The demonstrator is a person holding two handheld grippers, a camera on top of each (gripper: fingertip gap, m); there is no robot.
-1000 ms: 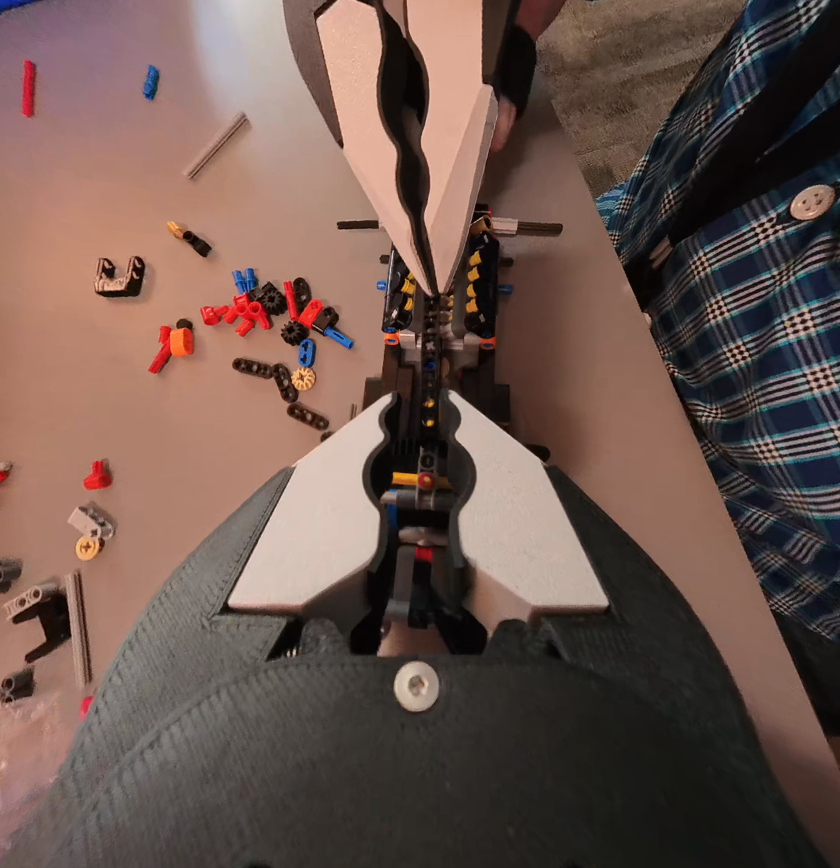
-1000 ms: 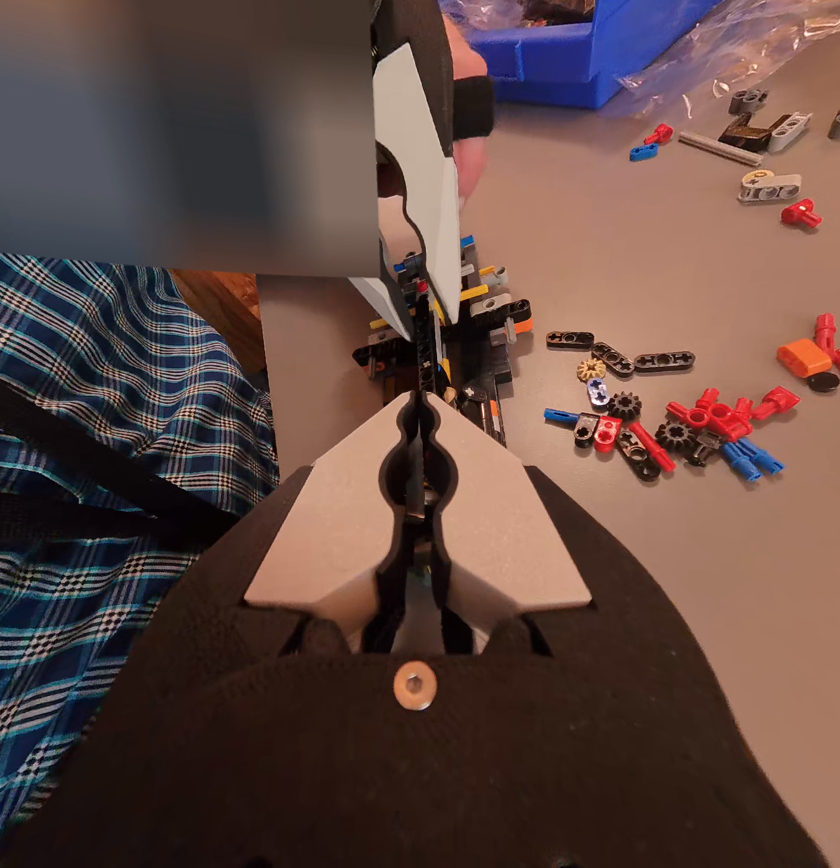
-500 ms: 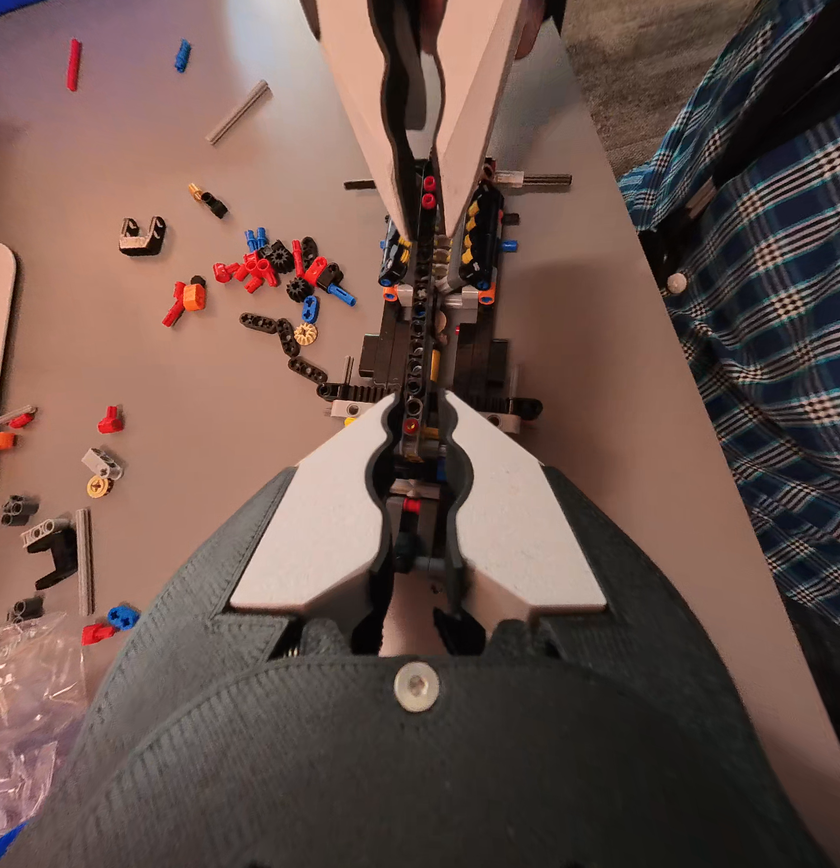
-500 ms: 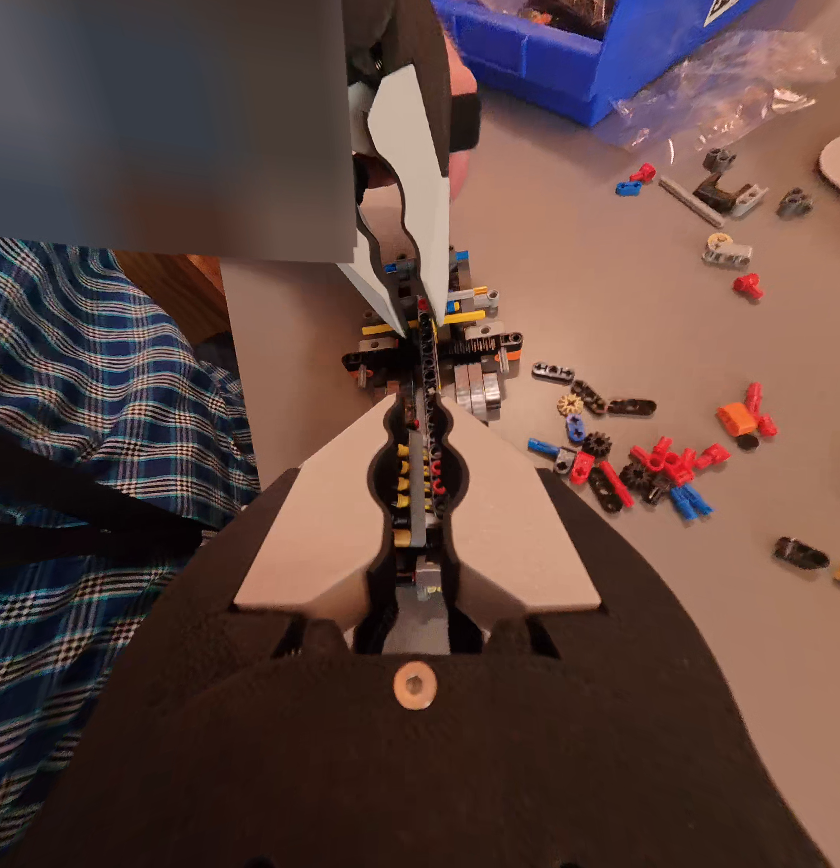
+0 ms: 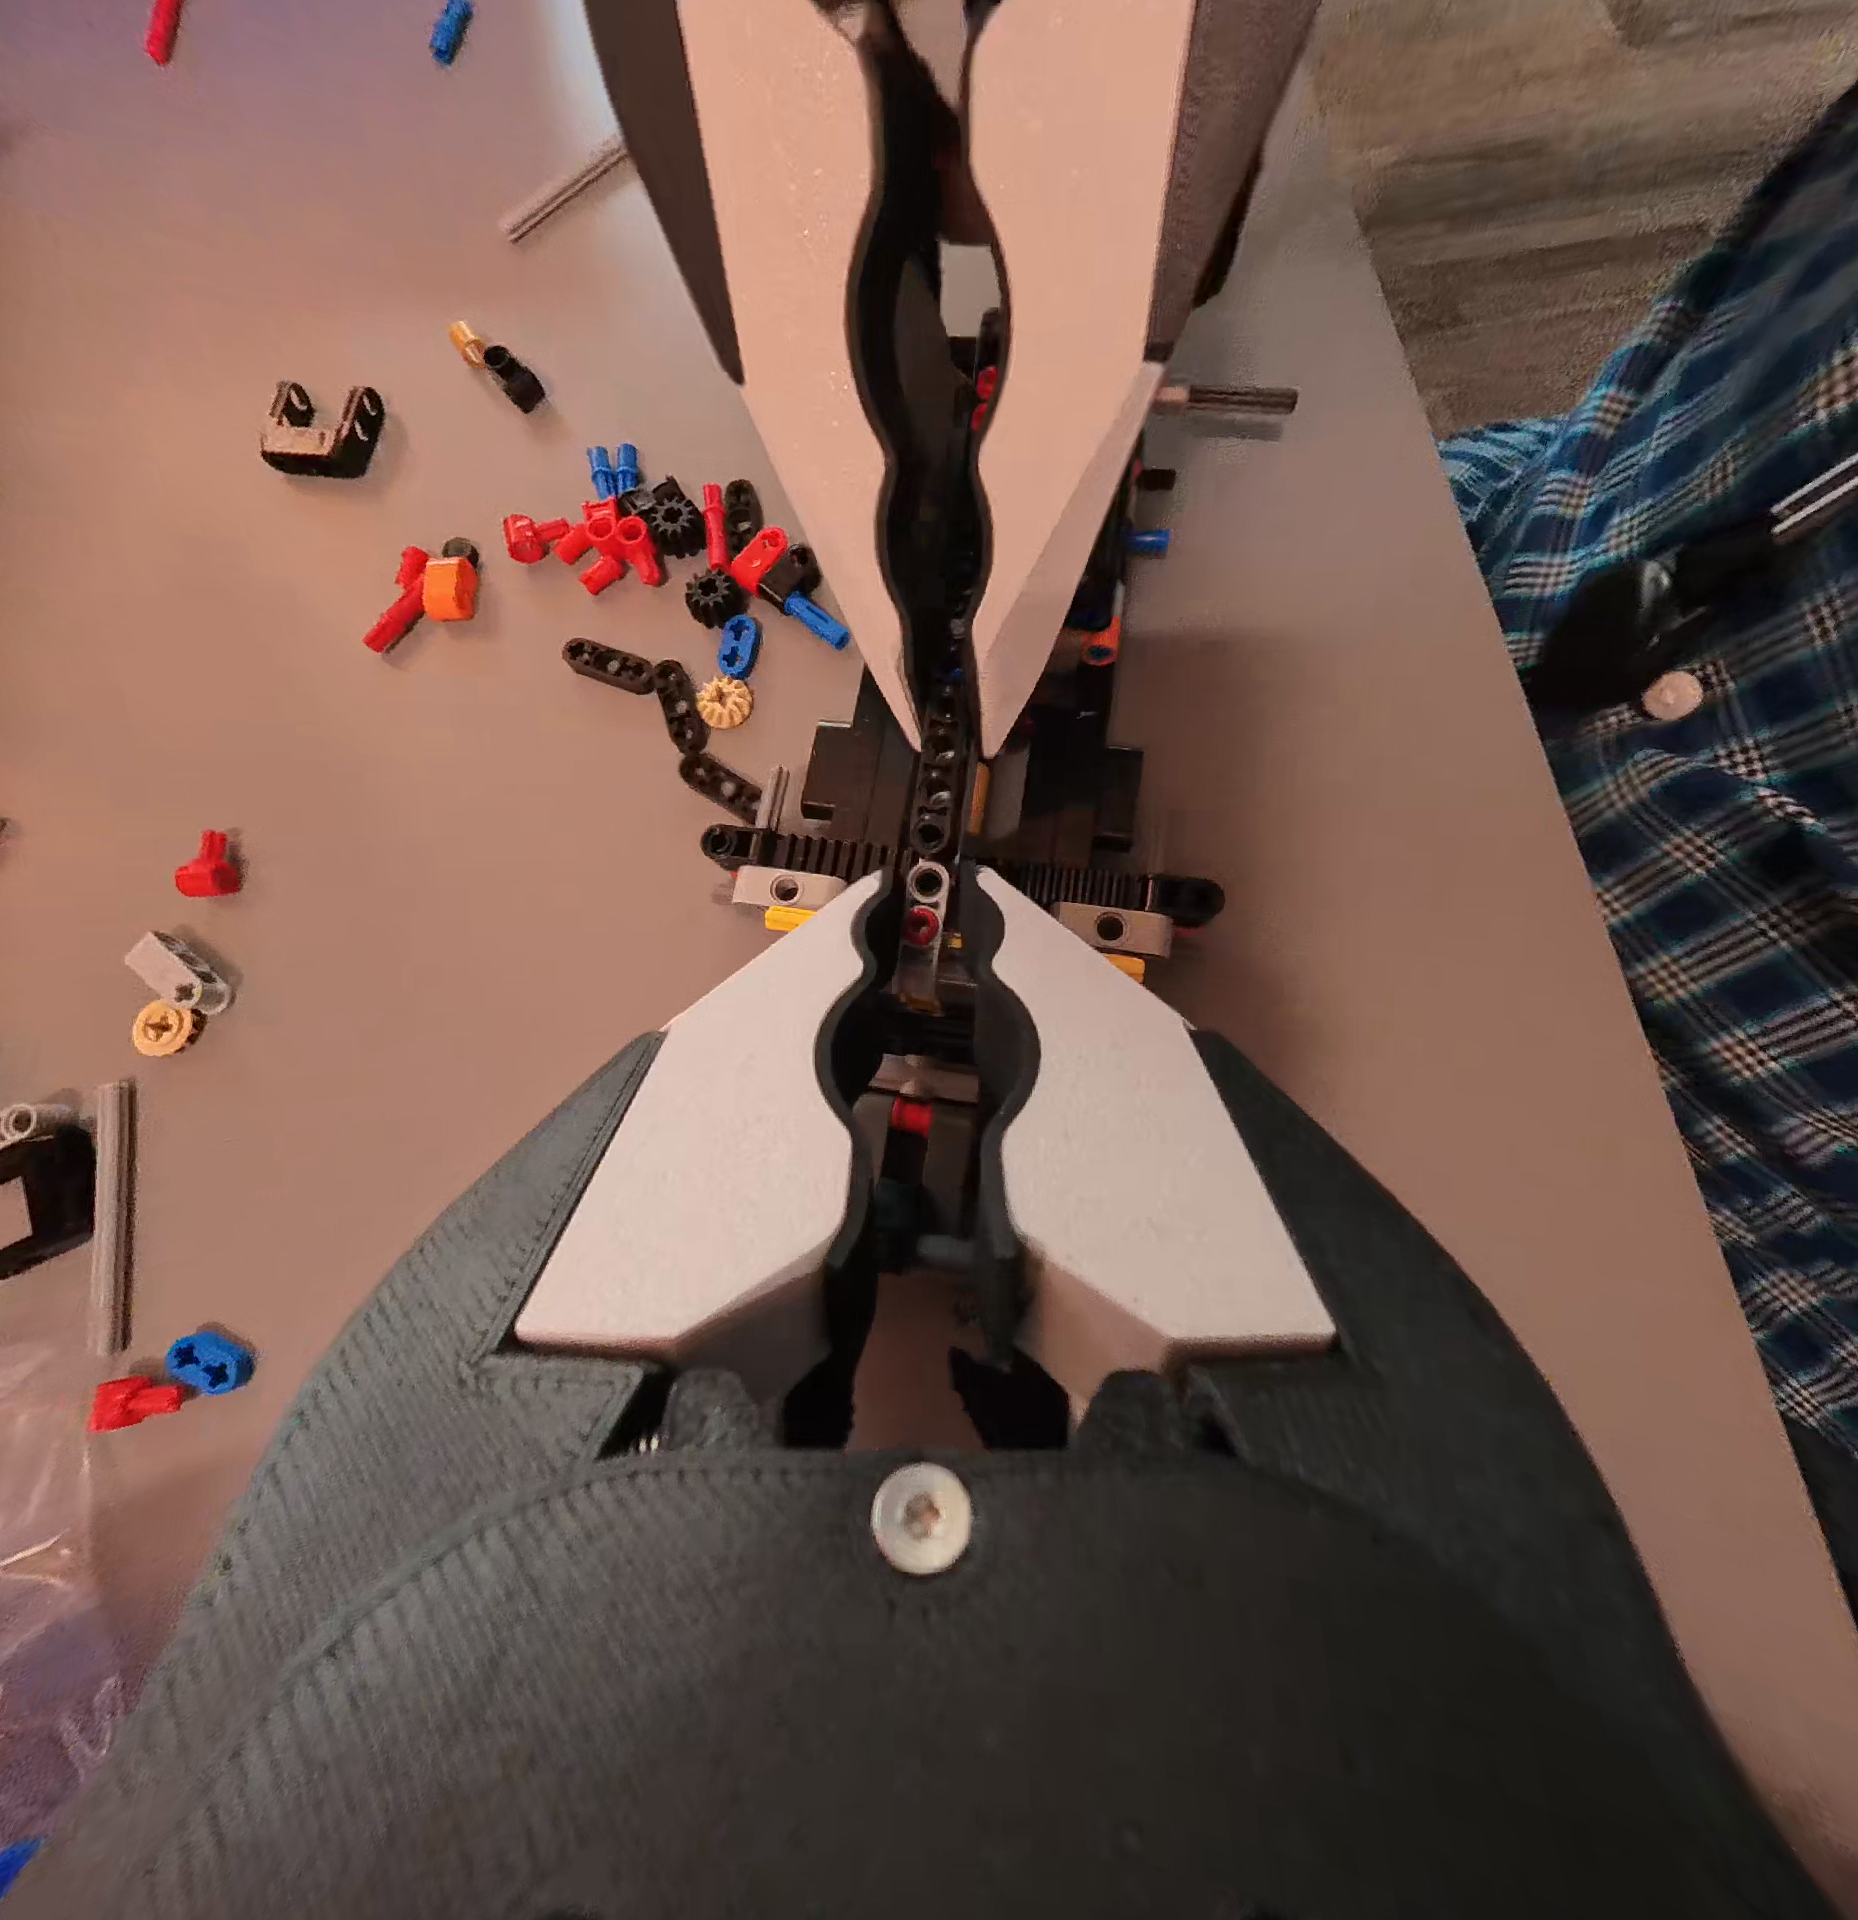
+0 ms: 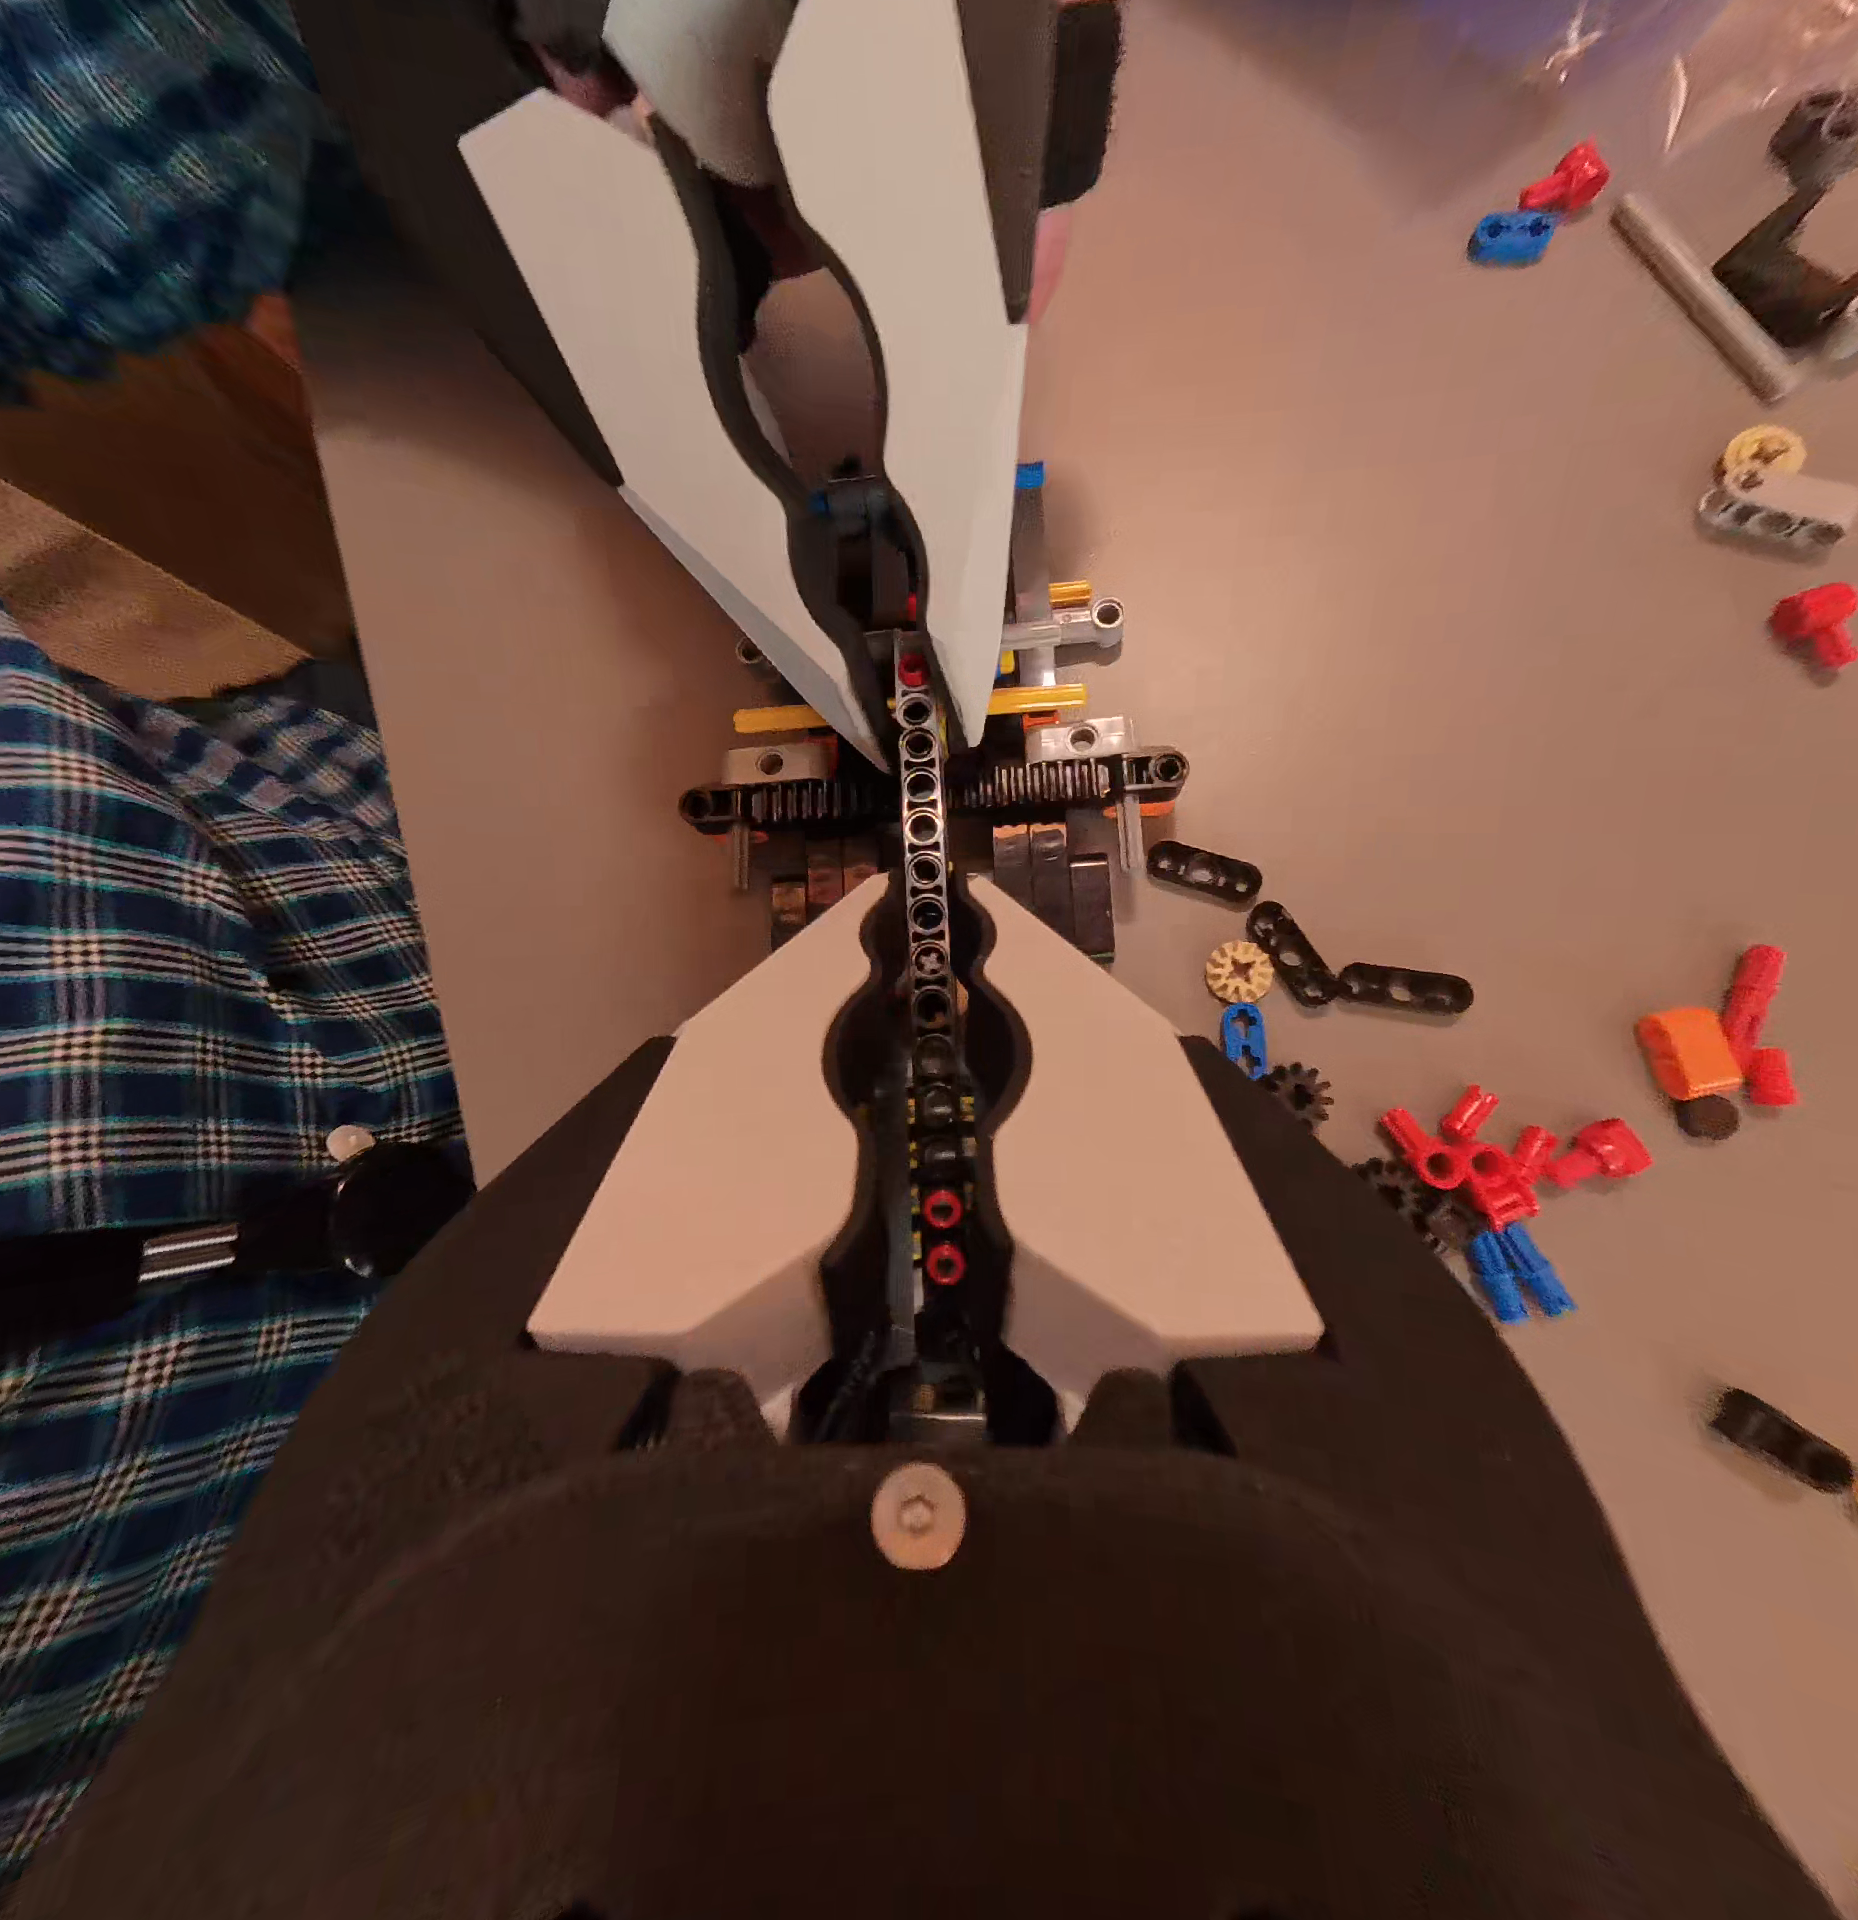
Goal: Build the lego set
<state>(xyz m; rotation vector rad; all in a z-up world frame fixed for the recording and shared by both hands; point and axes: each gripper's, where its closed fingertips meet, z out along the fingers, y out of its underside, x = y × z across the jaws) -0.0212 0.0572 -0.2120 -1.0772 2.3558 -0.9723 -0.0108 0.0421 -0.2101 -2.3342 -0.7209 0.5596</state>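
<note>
We see both tongs closed on the same model (image 5: 956, 800), a partly built black chassis that sits near the worktop (image 5: 1320, 935) edge closest to the person in the plaid shirt (image 5: 1735, 779).

Left tongs (image 5: 930, 894): the jaws stand nearly together, clamped on one end of the black beam (image 6: 925, 831) that runs along the top of the model. A grey hole and a red pin show between the tips.

Right tongs (image 6: 930, 894): the jaws stand nearly together on the opposite end of the beam; two red pins show deep in the gap. In the left wrist view these tongs (image 5: 946, 727) come in from the far side, tips touching the beam. In the right wrist view the left tongs (image 6: 920, 743) do the same.

A black toothed rack (image 6: 1050, 784) crosses the model at right angles to the beam, between the two sets of tips. Grey blocks and yellow pins lie just beside it.

Loose parts lie toward the worktop middle, well apart from the person's edge:
- a cluster of red and blue pins (image 5: 603, 535) with black gears;
- three short black links (image 6: 1309, 956) near a tan gear (image 6: 1239, 971);
- an orange block (image 5: 449, 589);
- a black bracket (image 5: 322, 431);
- a grey axle (image 5: 112, 1216).
</note>
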